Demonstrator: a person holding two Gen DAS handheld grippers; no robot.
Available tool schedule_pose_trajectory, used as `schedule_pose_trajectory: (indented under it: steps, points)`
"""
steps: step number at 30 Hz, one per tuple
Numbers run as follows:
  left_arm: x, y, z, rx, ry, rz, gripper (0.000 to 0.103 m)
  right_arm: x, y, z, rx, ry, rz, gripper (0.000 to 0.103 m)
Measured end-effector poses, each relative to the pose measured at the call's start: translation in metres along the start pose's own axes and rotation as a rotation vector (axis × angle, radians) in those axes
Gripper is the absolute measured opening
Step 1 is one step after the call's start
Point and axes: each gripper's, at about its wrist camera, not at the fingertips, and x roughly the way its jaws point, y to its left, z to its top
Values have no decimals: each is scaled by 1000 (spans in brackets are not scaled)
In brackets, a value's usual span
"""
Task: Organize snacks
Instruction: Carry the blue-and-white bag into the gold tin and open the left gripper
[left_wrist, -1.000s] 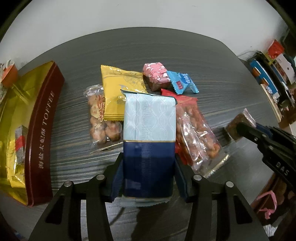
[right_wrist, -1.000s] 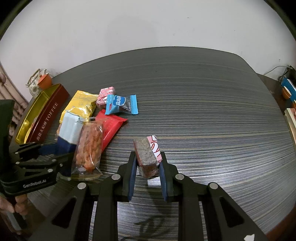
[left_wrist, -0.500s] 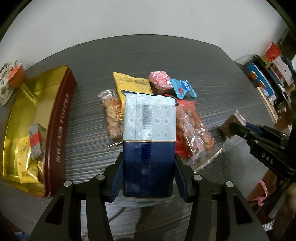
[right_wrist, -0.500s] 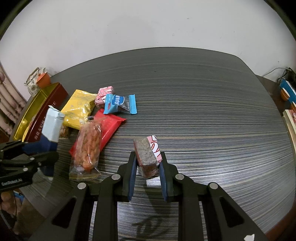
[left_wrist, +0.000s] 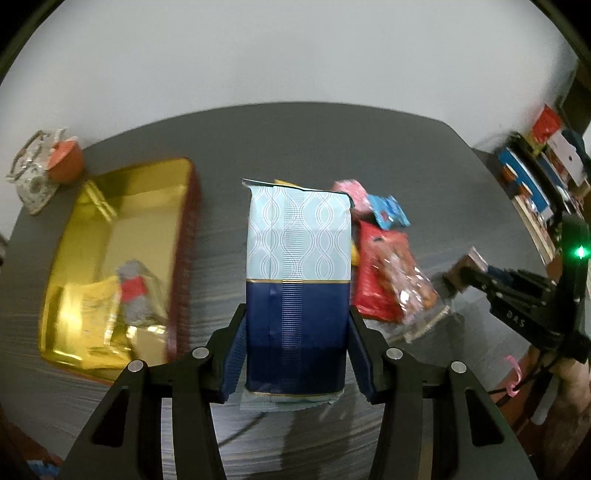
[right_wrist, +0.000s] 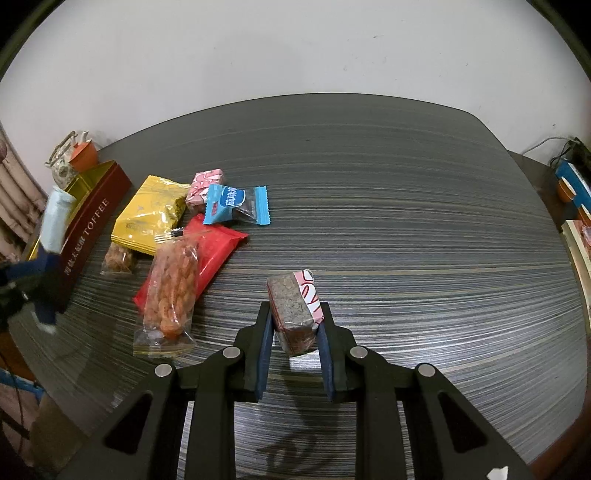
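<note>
My left gripper (left_wrist: 297, 350) is shut on a tall blue and pale-blue snack packet (left_wrist: 298, 280), held upright above the table. To its left lies the gold toffee tin (left_wrist: 177, 236) with a few wrapped snacks inside. In the right wrist view the same packet (right_wrist: 55, 221) hangs beside the tin (right_wrist: 92, 229). My right gripper (right_wrist: 295, 332) is shut on a small brown cake in a pink and white wrapper (right_wrist: 293, 306), just above the table. A loose pile lies between them: yellow packet (right_wrist: 151, 218), red packet (right_wrist: 218, 247), peanut bag (right_wrist: 171, 291), blue candy (right_wrist: 236, 203), pink cube (right_wrist: 205, 184).
A small teapot and orange cup (right_wrist: 74, 158) stand behind the tin at the table's far left corner. Shelves with books and boxes (left_wrist: 539, 184) stand off the table's right side. The dark striped table (right_wrist: 406, 221) stretches bare to the right of the pile.
My left gripper has risen and moved left with the blue packet, so the gold tin now shows more fully. The right gripper and its cake have stayed put.
</note>
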Motion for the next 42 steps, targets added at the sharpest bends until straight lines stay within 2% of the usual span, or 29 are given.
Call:
schedule_pose_trajectory:
  steps: [13, 21, 28, 32, 35, 42]
  points:
    - [-23, 103, 4, -116, -42, 179, 51, 2, 1, 0, -10, -3, -18, 20]
    - [-21, 158, -8, -184, -22, 237, 51, 3, 0, -1, -14, -4, -51, 20]
    - [-9, 183, -20, -208, 6, 239, 51, -5, -3, 2, 4, -23, -85, 20]
    - [-2, 187, -23, -189, 8, 233, 51, -15, 0, 3, 5, -44, -101, 20]
    - [5, 192, -24, -190, 12, 239, 51, -25, 6, 6, -3, -67, -107, 20]
    - [10, 202, -29, -221, 13, 197, 51, -44, 35, 21, -58, -103, -102, 20]
